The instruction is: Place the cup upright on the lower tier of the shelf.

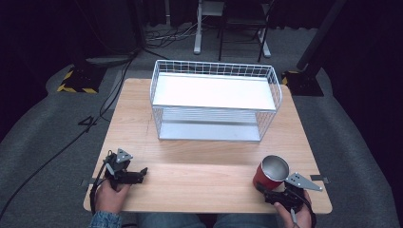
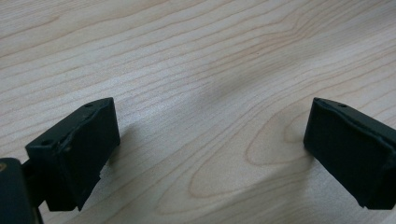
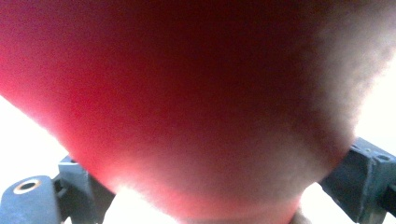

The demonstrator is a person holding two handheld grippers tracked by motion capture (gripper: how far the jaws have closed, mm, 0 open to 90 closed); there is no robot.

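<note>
Cup [image 3: 187,93] between right gripper's [image 3: 205,186] jaws

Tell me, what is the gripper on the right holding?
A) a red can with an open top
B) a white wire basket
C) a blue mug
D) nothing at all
A: in the high view the right gripper sits against the base of a red can with a shiny open top near the table's front edge, and in the right gripper view the can's red wall lies between the two jaws.
</note>
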